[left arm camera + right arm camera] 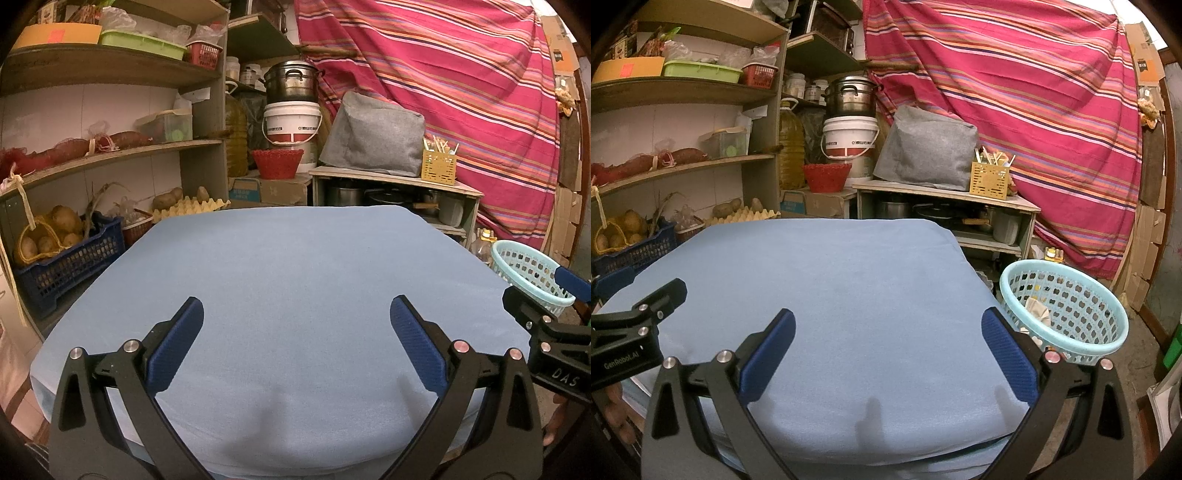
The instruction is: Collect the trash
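Both grippers (295, 325) (886, 325) gape — basket (1108, 343) holds, seemingly, paper.

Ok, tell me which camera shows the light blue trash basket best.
The right wrist view. There the basket appears nearly whole beside the blue-covered table, with crumpled paper visible inside. The left wrist view shows only part of it at the right edge, cut off by the right gripper, contents unclear.

Pale blue cloth (849, 295) covers the desk; pale turquoise perforated basket (1067, 317) lower right; magenta striped curtain (1034, 92) upper right; blue-padded black tongs (886, 332).
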